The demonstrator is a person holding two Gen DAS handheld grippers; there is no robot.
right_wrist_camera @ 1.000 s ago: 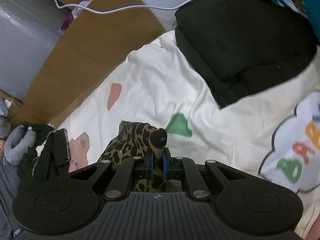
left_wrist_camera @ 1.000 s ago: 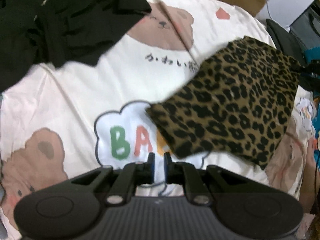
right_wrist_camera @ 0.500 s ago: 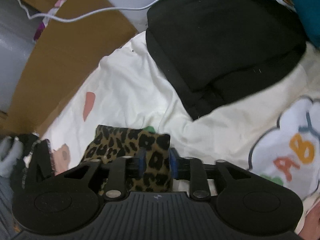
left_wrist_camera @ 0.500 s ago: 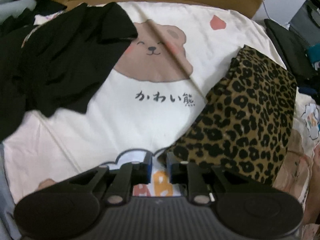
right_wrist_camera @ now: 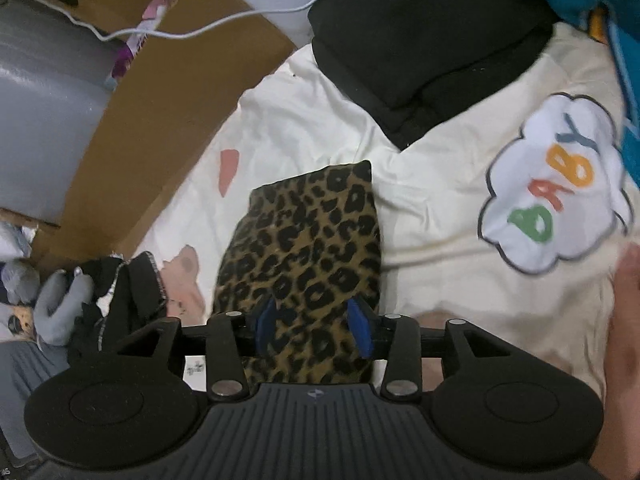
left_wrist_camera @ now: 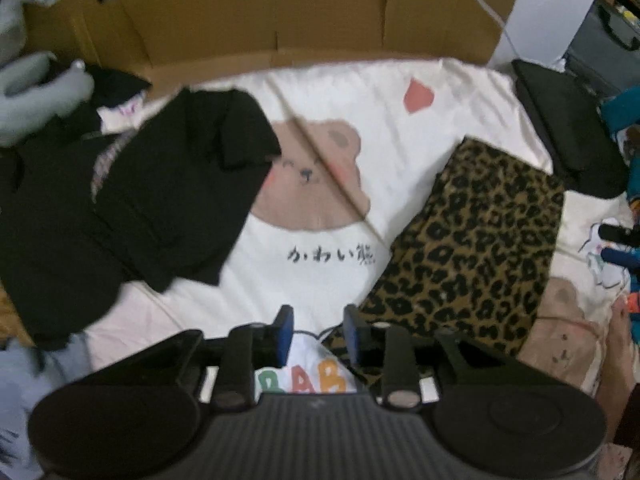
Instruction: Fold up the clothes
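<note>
A folded leopard-print garment (left_wrist_camera: 476,240) lies flat on the cream bear-print bedsheet (left_wrist_camera: 328,276). My left gripper (left_wrist_camera: 318,332) hangs above the sheet beside the garment's near corner. Its jaws are opening and nothing is between the blue pads (left_wrist_camera: 285,332). My right gripper (right_wrist_camera: 314,324) hovers over the near end of the leopard-print garment (right_wrist_camera: 308,248). Its jaws are opening too, and the pads (right_wrist_camera: 360,328) stand apart without pressing the cloth that lies below them.
A spread black shirt (left_wrist_camera: 160,200) covers the sheet's left side, next to a grey plush toy (left_wrist_camera: 36,96). A folded black pile (right_wrist_camera: 424,48) sits at the far right corner. Flattened cardboard (left_wrist_camera: 300,12) and a white cable (right_wrist_camera: 200,32) line the far edge. Bare skin of a person (right_wrist_camera: 624,320) shows at the right.
Both grippers went from shut to parted jaws. The right one let go of the leopard cloth, which now lies flat. The left one rose, so more of the bed shows.
</note>
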